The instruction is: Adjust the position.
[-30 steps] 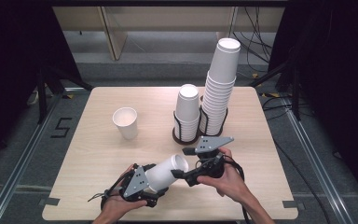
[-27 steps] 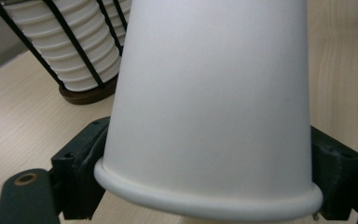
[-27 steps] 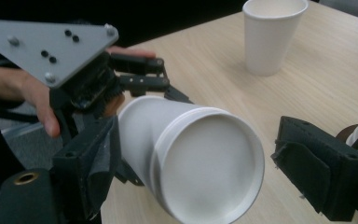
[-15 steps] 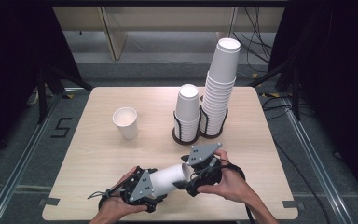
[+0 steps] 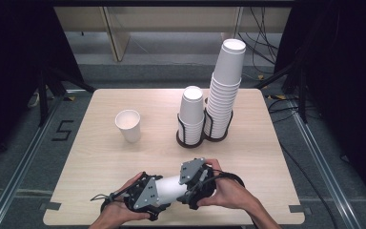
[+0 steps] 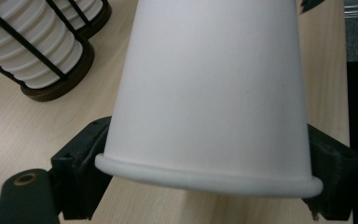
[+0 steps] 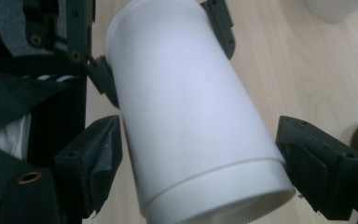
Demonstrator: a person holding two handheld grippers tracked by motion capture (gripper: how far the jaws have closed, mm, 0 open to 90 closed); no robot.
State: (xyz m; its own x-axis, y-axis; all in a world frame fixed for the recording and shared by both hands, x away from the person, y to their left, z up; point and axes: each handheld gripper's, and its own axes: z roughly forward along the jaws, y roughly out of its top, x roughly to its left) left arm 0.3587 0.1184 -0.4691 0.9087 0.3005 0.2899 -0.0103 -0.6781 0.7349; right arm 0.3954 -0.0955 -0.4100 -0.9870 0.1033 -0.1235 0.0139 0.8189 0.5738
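A white paper cup (image 5: 170,188) lies on its side in the air just above the table's front edge, held between both grippers. My left gripper (image 5: 158,194) is shut on it at the rim end; in the left gripper view its jaws press either side of the cup (image 6: 209,93) just above the rolled rim. My right gripper (image 5: 191,185) is shut on the base end, and in the right gripper view its jaws sit against both walls of the cup (image 7: 191,116). The left gripper's fingers (image 7: 100,77) show beyond, at the cup's far rim.
A single upright paper cup (image 5: 128,125) stands left of centre on the wooden table (image 5: 100,162). A black wire holder (image 5: 190,139) carries a short stack of cups (image 5: 191,109) and a tall stack (image 5: 226,86) at the back right. Floor rails run along both sides.
My right gripper has come down and to the left, toward the table's front edge, closing in on the cup's base. The cup now lies flatter and nearer the edge. The left gripper has hardly moved.
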